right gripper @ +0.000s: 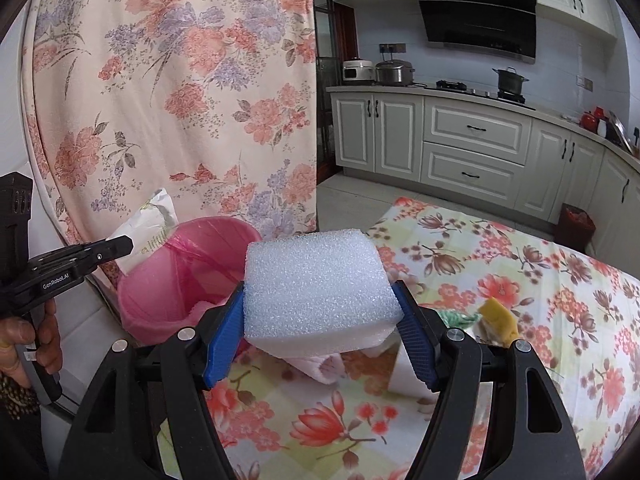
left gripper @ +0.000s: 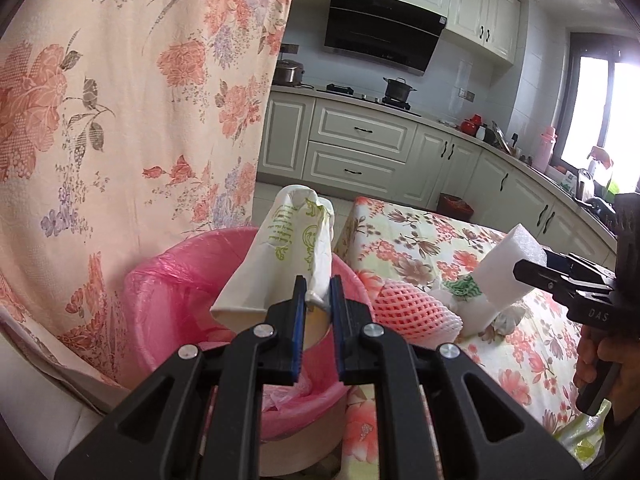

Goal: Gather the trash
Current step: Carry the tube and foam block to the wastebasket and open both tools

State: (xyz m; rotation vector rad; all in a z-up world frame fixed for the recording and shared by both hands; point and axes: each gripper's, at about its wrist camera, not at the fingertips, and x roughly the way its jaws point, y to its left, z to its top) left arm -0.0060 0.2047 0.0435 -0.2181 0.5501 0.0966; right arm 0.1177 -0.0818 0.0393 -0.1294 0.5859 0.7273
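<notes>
Left wrist view: the left gripper (left gripper: 318,300), jaws pinched tight on a crumpled paper bag (left gripper: 292,248), holds it directly over the mouth of the pink bin (left gripper: 168,292), the bag's long axis pointing up and away. The right gripper (right gripper: 320,320), jaws spread wide around a white foam block (right gripper: 316,284), hangs above the flowered tablecloth (right gripper: 560,280), the bin to its left beyond the table edge. A flowered curtain (left gripper: 120,120) crowds the bin's far side; the left hand looks nearer.
</notes>
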